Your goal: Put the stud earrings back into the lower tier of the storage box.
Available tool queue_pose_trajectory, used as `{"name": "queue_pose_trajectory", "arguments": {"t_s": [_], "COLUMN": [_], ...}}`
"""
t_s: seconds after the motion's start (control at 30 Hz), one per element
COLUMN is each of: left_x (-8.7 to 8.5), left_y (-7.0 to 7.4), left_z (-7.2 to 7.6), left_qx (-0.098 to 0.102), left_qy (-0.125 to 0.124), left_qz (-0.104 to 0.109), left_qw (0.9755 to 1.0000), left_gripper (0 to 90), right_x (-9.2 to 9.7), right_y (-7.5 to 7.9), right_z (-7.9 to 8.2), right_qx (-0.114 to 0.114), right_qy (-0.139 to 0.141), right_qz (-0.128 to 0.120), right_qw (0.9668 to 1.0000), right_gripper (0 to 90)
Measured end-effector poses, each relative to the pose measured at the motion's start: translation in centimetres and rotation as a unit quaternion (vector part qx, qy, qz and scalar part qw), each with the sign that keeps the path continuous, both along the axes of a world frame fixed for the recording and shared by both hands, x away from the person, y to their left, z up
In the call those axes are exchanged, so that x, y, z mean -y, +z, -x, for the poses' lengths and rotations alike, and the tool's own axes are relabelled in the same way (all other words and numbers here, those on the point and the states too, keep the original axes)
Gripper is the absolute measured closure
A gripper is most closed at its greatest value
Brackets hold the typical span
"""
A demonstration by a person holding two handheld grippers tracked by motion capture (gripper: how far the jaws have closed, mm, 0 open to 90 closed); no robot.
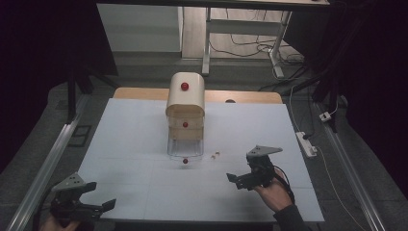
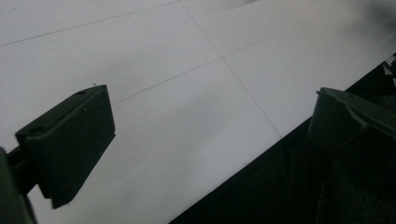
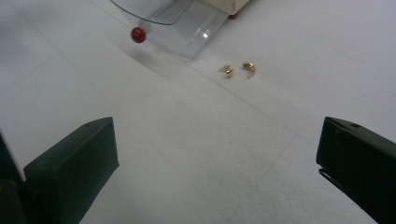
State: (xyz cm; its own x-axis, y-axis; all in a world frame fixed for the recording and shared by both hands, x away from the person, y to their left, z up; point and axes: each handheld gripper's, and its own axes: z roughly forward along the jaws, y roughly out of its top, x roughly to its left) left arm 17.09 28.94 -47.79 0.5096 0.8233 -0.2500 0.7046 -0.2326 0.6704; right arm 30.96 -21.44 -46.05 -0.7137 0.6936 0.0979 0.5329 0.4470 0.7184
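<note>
Nearest the lower table edge, left gripper (image 1: 103,206) held low at the front left corner, jaws spread wide and gripping nothing, one jaw over the white table top (image 1: 144,192) and the other past its edge above dark floor. Farther in, on the right, right gripper (image 1: 233,179) held in a hand (image 1: 274,192), jaws likewise spread apart and empty, pointed toward the middle of the table. Beyond it, two small gold earrings (image 3: 237,69) lying side by side on the bare surface, just beside the open drawer, well apart from both grippers. Just past those, clear bottom drawer (image 1: 184,147) pulled out toward the front, red knob (image 1: 185,161) at its front. Behind, cream jewellery box (image 1: 185,103) upright at the table's centre, rounded top, a red knob on the lid and another on the shut middle drawer. Farthest back, wooden table rim, then desk legs and loose cables on grey floor.
</note>
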Motion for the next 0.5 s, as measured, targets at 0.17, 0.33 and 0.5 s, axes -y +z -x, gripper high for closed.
{"name": "queue_pose_trajectory", "arguments": {"t_s": [0.17, 0.33, 0.5], "left_x": [0.0, -0.1, -0.1], "left_y": [0.0, 0.0, 0.0], "left_z": [0.0, 0.0, 0.0], "left_qx": [0.0, -0.001, -0.002], "left_qy": [0.0, 0.0, 0.001], "left_qz": [0.001, 0.003, 0.004], "left_qw": [1.0, 1.0, 1.0], "left_gripper": [0.3, 0.3, 0.3], "right_x": [-0.8, -1.5, -2.1], "right_y": [-0.5, -0.9, -1.2], "right_z": [-1.5, -2.8, -4.1], "right_qx": [-0.001, -0.002, 0.002], "right_qy": [-0.011, -0.011, -0.013], "right_qz": [0.038, 0.055, 0.07], "right_qw": [0.9992, 0.9984, 0.9975], "right_gripper": [0.0, 0.0, 0.0]}}
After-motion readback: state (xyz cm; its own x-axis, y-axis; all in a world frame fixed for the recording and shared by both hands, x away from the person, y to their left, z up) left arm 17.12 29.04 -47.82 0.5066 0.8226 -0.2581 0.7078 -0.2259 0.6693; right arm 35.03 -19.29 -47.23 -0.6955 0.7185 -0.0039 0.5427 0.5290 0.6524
